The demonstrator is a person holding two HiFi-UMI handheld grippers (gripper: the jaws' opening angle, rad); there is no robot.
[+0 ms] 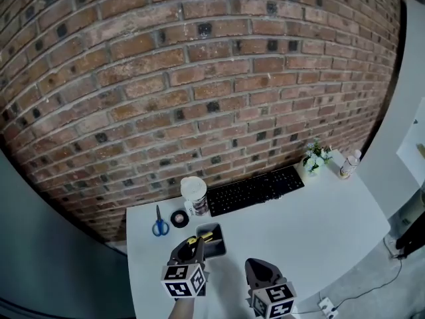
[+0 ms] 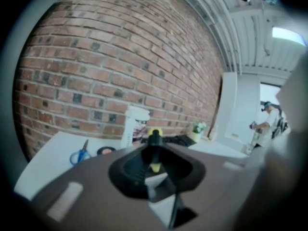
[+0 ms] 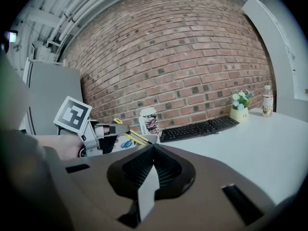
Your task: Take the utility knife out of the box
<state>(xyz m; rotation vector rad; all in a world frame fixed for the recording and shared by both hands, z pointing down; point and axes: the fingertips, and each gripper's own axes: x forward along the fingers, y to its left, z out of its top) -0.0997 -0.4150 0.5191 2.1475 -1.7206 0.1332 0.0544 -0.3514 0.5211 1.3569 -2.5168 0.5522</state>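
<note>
A yellow and black utility knife [image 3: 126,134] is clamped between the jaws of my left gripper [image 3: 103,131] and held in the air, clear of the table. In the head view, the left gripper [image 1: 194,243] hovers over the small grey box [image 1: 218,246], with the knife [image 1: 201,237] sticking out ahead of it. The knife's yellow tip [image 2: 154,133] shows past the fingertips in the left gripper view [image 2: 154,147]. My right gripper [image 1: 260,266] hangs to the right of the box, and its jaws meet with nothing between them [image 3: 154,147].
Behind the box stand a paper cup [image 1: 194,195] and a black keyboard [image 1: 255,190]. Blue scissors [image 1: 160,224] and a black tape roll [image 1: 179,218] lie to the left. A flower pot [image 1: 316,158] and a bottle [image 1: 348,165] sit at the far right corner, against the brick wall.
</note>
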